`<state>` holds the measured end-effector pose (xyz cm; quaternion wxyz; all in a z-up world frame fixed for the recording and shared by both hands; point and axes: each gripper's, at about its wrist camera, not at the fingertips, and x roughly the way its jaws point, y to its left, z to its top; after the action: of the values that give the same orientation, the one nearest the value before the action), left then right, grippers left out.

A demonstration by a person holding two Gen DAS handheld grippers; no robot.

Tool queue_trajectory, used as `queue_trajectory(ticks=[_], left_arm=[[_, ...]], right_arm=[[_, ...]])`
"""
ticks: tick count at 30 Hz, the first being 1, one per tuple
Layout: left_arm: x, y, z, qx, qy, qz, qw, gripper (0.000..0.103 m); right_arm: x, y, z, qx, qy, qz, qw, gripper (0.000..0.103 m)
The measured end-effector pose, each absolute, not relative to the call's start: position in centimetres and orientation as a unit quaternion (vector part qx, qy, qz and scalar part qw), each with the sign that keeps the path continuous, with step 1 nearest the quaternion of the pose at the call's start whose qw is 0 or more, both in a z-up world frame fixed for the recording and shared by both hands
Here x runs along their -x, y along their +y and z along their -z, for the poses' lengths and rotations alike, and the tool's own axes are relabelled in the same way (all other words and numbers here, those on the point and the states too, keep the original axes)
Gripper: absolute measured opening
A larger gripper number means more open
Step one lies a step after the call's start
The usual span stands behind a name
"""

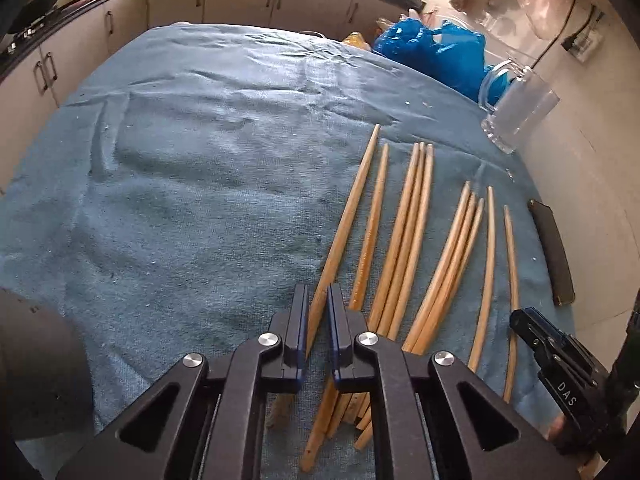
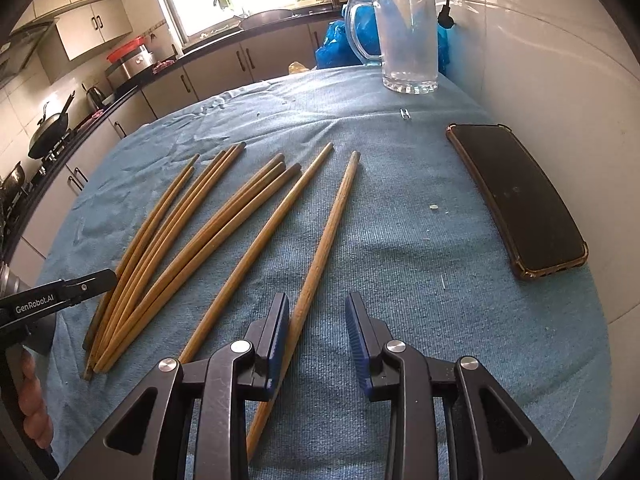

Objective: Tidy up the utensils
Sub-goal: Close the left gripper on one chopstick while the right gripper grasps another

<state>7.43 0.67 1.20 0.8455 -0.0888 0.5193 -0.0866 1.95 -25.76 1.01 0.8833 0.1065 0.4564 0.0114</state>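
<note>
My left gripper (image 1: 318,320) has its jaws nearly together with a narrow gap showing; the leftmost chopstick (image 1: 347,216) runs through that gap, but I cannot tell whether the pads press on it. My right gripper (image 2: 317,336) is released, jaws apart, straddling the rightmost chopstick (image 2: 320,248), which lies against the left pad side and clear of the right pad.

Beyond the fingers, the other chopsticks (image 2: 192,232) lie on the blue cloth (image 2: 400,240) in a loose fan, thick ends bunched near me and thin ends spread away. In the right wrist view, the left gripper's fingertip shows at the left edge, just beside the bunched ends, with a hand (image 2: 34,396) on its grip.

To the right of the chopsticks, a phone (image 2: 516,196) in a brown case lies flat on the cloth, well apart from them. At the far edge, a clear glass mug (image 2: 408,36) stands upright, with a blue plastic bag (image 1: 432,56) behind it. Kitchen cabinets (image 1: 240,0) line the background.
</note>
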Motion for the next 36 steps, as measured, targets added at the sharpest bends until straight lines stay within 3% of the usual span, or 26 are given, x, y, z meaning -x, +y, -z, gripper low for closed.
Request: queue_trajectory(ticks=[3,12,17,19,20,21,28,36], left_arm=[[-6.6,0.8,-1.3,0.094,0.526,0.064,0.843,0.009],[4.2,3.9,-1.6,0.113,0.556,0.077,0.820,0.007],[8.7,4.9,-2.3,0.098,0.560,0.102,0.816,0.007],[8.9,5.0,-3.0,0.085,0.553,0.109,0.822,0.009],[8.8,5.0,-3.3,0.085,0.550,0.110,0.824,0.011],[8.4,5.0,-3.5,0.087,0.547,0.107,0.826,0.011],[3.0,3.0,-3.5,0.060,0.536,0.105,0.836,0.011],[-1.3,2.9,-1.8,0.096,0.545,0.088,0.828,0.011]], right_arm=[[-2.2,-25.7,-1.0,-0.088,0.466,0.006,0.880,0.010],[3.3,-27.0,-1.2,-0.135,0.508,-0.034,0.850,0.008],[8.4,-27.0,-1.6,-0.112,0.523,-0.049,0.843,0.012],[9.1,-26.8,-1.8,-0.103,0.530,-0.055,0.840,0.028],[9.0,-26.8,-1.9,-0.098,0.535,-0.055,0.838,0.044],[8.8,-26.8,-2.0,-0.091,0.535,-0.049,0.838,0.048],[5.1,-25.7,-1.7,-0.041,0.537,-0.024,0.842,0.047],[1.0,-25.8,-1.3,-0.039,0.536,-0.012,0.843,0.032]])
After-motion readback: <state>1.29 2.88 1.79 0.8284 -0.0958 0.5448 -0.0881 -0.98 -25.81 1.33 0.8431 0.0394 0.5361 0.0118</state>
